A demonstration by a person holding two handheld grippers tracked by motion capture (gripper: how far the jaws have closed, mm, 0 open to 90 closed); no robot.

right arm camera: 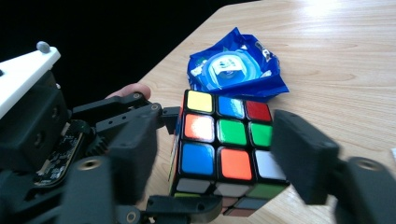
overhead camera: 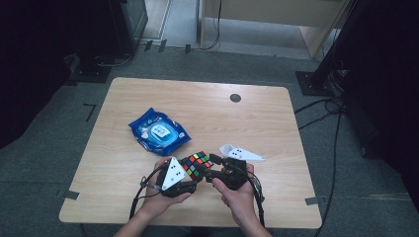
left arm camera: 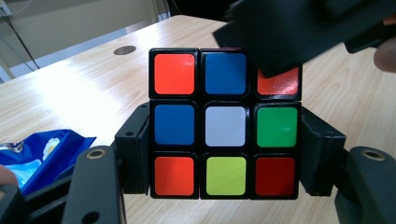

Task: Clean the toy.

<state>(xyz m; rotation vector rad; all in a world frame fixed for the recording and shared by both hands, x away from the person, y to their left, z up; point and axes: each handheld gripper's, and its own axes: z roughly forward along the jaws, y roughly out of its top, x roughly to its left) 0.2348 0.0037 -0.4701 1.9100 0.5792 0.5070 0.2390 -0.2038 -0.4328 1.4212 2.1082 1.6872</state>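
A scrambled puzzle cube (overhead camera: pixel 196 164) is held above the near edge of the wooden tabletop (overhead camera: pixel 257 123), clamped at its sides between the fingers (left arm camera: pixel 135 149) of the left gripper (overhead camera: pixel 191 181). The right gripper (overhead camera: pixel 211 168) sits just beside the cube, its fingers (right arm camera: pixel 303 158) spread apart and not pressing on it. A blue wipes packet (overhead camera: pixel 159 132) lies near, farther back on the tabletop.

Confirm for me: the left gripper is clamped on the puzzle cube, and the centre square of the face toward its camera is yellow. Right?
Not quite. The left gripper is clamped on the puzzle cube, but the centre square facing its camera is white, as the left gripper view shows. The yellow-green square sits directly below it.
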